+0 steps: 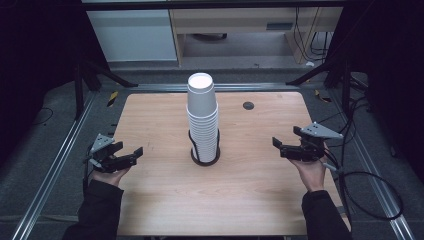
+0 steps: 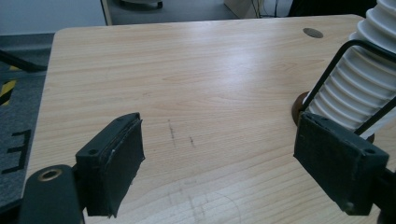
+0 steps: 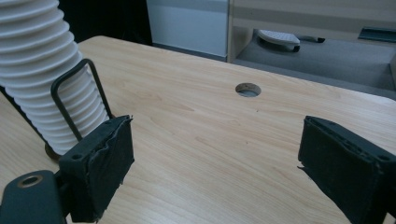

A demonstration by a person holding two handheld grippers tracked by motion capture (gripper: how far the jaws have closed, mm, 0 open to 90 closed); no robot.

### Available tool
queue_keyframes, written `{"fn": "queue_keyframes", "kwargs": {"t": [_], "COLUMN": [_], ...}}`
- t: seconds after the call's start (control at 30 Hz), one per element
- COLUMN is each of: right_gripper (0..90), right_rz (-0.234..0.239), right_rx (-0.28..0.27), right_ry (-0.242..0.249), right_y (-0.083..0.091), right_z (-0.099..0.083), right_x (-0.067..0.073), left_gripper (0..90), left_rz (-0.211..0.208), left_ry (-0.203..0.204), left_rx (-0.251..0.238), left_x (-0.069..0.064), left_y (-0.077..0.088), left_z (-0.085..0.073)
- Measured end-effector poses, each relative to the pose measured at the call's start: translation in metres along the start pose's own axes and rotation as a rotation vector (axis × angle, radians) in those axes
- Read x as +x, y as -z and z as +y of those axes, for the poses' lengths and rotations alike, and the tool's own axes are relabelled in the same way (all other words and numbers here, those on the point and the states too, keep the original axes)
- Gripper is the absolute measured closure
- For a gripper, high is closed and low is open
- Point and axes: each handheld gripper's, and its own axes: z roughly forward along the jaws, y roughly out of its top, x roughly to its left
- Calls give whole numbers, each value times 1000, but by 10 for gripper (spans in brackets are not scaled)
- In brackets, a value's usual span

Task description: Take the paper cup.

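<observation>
My left gripper (image 1: 131, 156) hangs wide apart near the table's (image 1: 160, 210) left edge. The cup stack (image 1: 202, 117) towers mid-table in its wire holder (image 1: 205, 150); a careless sideways tug might topple it. My right gripper (image 1: 281, 146), likewise spread, waits near the right edge.

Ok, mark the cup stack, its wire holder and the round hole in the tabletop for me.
cup stack (image 1: 202, 115), high view, on the ribbed side of the nested white cups.
wire holder (image 1: 205, 161), high view, on the black base ring at the stack's foot.
round hole (image 3: 248, 89), right gripper view, on the hole's middle.
</observation>
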Motion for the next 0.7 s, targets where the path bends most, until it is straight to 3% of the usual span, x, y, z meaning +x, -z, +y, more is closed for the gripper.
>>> {"fn": "queue_keyframes", "kwargs": {"t": [0.23,0.3,0.4,0.5,0.7], "right_gripper": [105,106,109,115,120], "right_rz": [29,28,34,73,112], "right_rx": [-20,-18,-38,-83,-114], "right_ry": [16,44,48,31,78], "right_y": [6,9,14,18,14], "right_z": [10,16,28,42,72], "right_x": [4,8,13,19,33], "left_gripper": [161,165,172,178,189], "left_rz": [-19,-21,-23,-21,-22], "left_ry": [-28,-32,-45,-42,-48], "left_rx": [7,2,-3,-6,5], "left_x": [-4,-5,-6,-6,-6], "left_y": [0,0,2,2,-1], "left_z": [-2,-1,1,1,0]}}
